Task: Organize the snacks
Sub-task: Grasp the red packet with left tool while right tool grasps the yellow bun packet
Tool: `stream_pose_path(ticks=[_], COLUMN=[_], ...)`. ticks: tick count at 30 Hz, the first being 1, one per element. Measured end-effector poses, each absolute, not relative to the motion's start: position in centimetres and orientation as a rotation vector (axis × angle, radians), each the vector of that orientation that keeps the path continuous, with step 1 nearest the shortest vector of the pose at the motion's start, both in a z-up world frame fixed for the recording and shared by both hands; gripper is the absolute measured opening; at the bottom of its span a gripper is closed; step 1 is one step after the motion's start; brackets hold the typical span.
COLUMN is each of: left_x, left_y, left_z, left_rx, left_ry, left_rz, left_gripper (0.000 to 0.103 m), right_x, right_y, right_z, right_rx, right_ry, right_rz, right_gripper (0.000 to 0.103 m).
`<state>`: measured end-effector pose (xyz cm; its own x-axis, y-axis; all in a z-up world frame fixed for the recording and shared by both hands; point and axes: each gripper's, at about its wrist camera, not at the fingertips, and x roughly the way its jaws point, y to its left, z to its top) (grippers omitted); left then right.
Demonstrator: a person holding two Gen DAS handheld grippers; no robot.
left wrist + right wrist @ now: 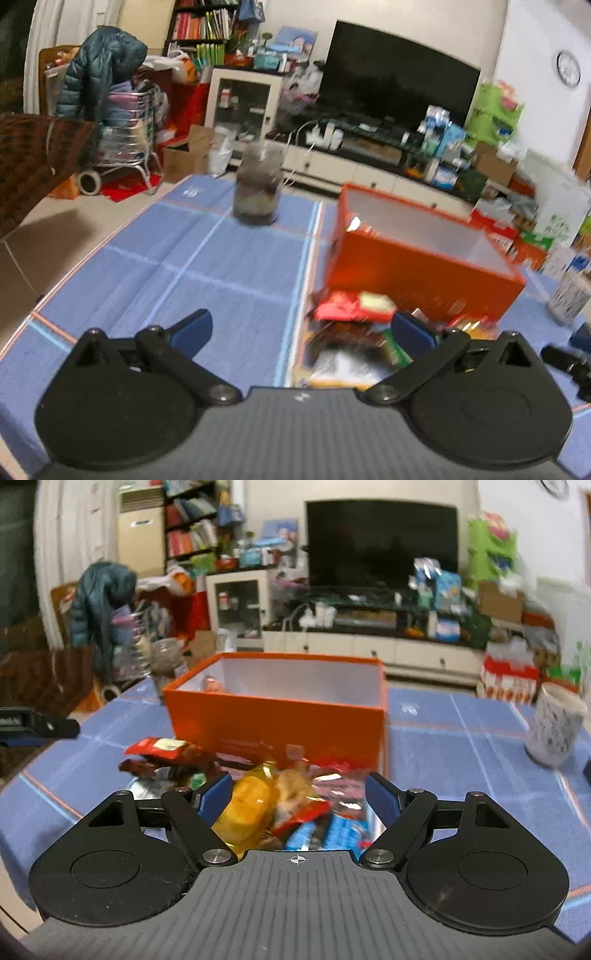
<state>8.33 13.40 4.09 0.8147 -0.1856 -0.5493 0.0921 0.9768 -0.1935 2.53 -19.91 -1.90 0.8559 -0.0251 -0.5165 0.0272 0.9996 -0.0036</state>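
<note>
An open orange box [417,269] [277,720] stands on the blue checked tablecloth [207,273], with one small snack [212,683] visible inside at its left wall. A pile of wrapped snacks [351,332] [288,805] lies against the box's near side, including a red packet [162,747] and a yellow packet [247,805]. My left gripper [301,326] is open wide to the left of the pile, with nothing between its fingers. My right gripper [300,790] hovers open over the pile; snacks show between its fingers, but the pads do not press on them.
A glass jar [258,184] [166,657] stands at the table's far left. A white patterned mug [554,723] [567,299] stands to the right of the box. Behind the table are a TV stand, a cart with a jacket, and cartons on the floor.
</note>
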Motion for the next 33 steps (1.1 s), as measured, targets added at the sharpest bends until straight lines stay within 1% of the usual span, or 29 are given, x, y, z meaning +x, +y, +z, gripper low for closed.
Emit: stream_pose_path(ticks=[4, 5, 8, 16, 20, 22, 23, 24, 27, 31, 33], left_x=[10.1, 10.6, 11.9, 14.9, 15.7, 16.0, 16.0, 16.2, 16.5, 17.4, 17.7], left_y=[13.3, 13.1, 12.5, 8.6, 7.8, 7.4, 7.2, 6.9, 6.4, 6.0, 5.6], left_z=[3.3, 3.4, 3.5, 2.1, 0.7, 0.5, 0.3, 0.3, 0.2, 0.2, 0.0], left_rx=[-0.121, -0.113, -0.092, 0.034, 0.032, 0.040, 0.042, 0.042, 0.042, 0.017, 0.012], left_ry=[0.630, 0.628, 0.608, 0.541, 0.602, 0.615, 0.617, 0.622, 0.626, 0.649, 0.650], left_rz=[-0.162, -0.168, -0.181, -0.247, -0.254, -0.253, -0.252, -0.251, -0.248, -0.228, -0.220], left_gripper=[0.102, 0.102, 0.102, 0.102, 0.102, 0.102, 0.102, 0.102, 0.102, 0.102, 0.102], right_x=[3.5, 4.1, 6.0, 7.4, 8.1, 8.6, 8.8, 9.2, 9.7, 10.1, 10.1], right_y=[-16.3, -16.0, -15.5, -13.9, -13.7, -14.0, -14.1, -14.2, -14.4, -14.3, -14.3], right_z=[-3.3, -3.6, -4.8, -6.6, -7.9, -8.1, -8.1, -8.2, -8.5, -9.0, -9.0], right_rx=[-0.123, -0.115, -0.088, -0.147, -0.185, -0.158, -0.147, -0.134, -0.109, -0.103, -0.096], right_ry=[0.538, 0.556, 0.597, 0.575, 0.612, 0.631, 0.640, 0.656, 0.691, 0.716, 0.718], right_rz=[0.021, 0.027, 0.018, 0.001, -0.001, -0.001, 0.002, 0.005, -0.005, -0.007, -0.004], right_gripper=[0.072, 0.069, 0.068, 0.069, 0.068, 0.067, 0.064, 0.058, 0.056, 0.055, 0.052])
